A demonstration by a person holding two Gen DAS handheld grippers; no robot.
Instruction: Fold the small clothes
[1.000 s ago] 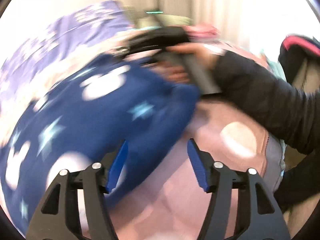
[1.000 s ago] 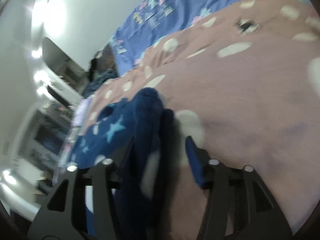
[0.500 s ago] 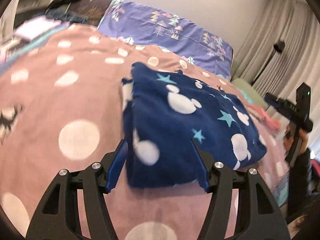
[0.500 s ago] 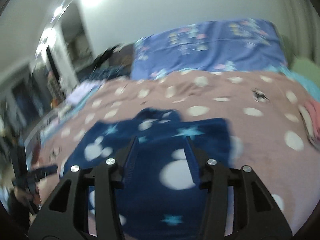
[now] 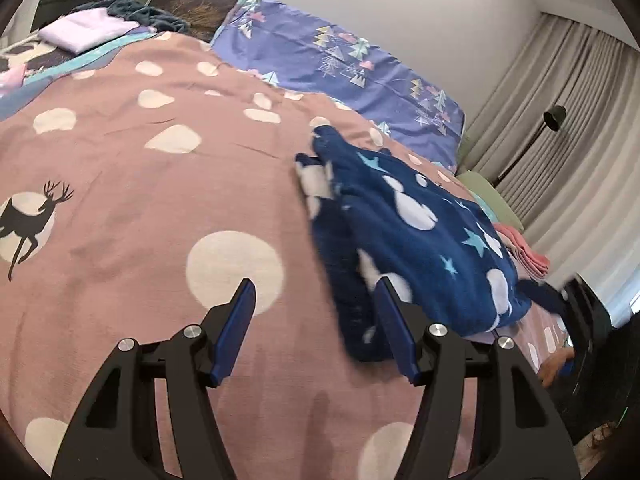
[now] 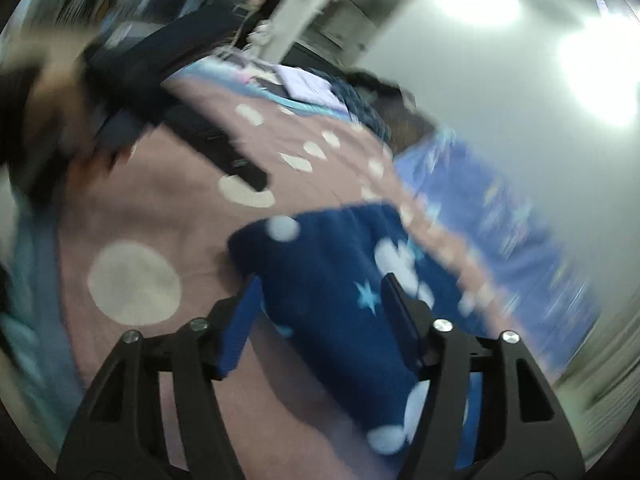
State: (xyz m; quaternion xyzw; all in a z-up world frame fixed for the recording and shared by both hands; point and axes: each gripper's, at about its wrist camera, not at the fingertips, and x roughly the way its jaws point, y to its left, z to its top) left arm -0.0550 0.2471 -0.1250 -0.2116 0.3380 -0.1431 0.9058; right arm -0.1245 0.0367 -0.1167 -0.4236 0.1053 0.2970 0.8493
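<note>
**Folded navy garment on bedspread; both grippers empty**

Navy-blue fleece garment with white mouse-head shapes and pale stars lies folded on the pink bedspread with white polka dots, toward its right side in the left wrist view.

Left gripper: jaws spread wide, nothing between them, over bare bedspread just left of the garment.

Right gripper: jaws apart, the garment seen between them, no grip evident; view motion-blurred.

Purple patterned pillow at the head of the bed.
</note>
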